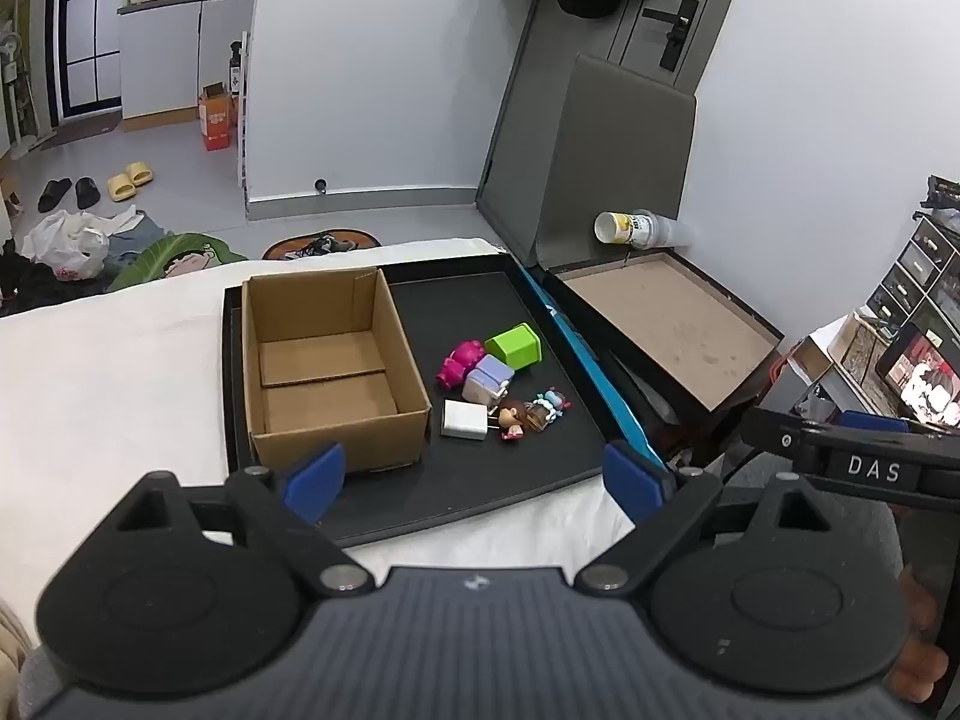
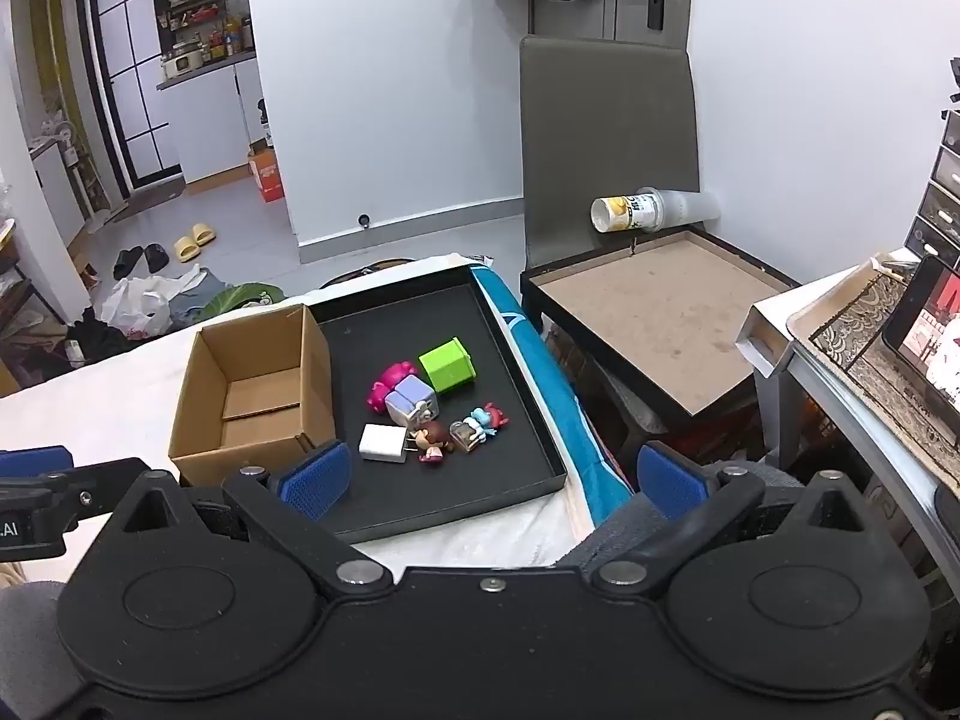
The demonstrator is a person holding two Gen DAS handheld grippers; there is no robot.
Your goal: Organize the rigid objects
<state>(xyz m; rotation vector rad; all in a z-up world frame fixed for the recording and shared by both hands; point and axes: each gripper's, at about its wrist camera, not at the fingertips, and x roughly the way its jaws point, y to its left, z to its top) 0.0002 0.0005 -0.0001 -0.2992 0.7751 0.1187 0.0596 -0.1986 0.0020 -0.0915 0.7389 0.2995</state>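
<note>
"DAS" reads on the right gripper (image 2: 493, 471); both it and the left gripper (image 1: 474, 477) have fingers spread, empty. Toys (image 1: 501, 381) lie on a black tray (image 1: 540, 468) beside the cardboard box (image 1: 336, 360), beyond the fingers

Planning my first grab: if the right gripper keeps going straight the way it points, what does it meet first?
Probably the black shallow tray, near the white square charger plug. The right gripper is open and empty; depth is unclear.
</note>
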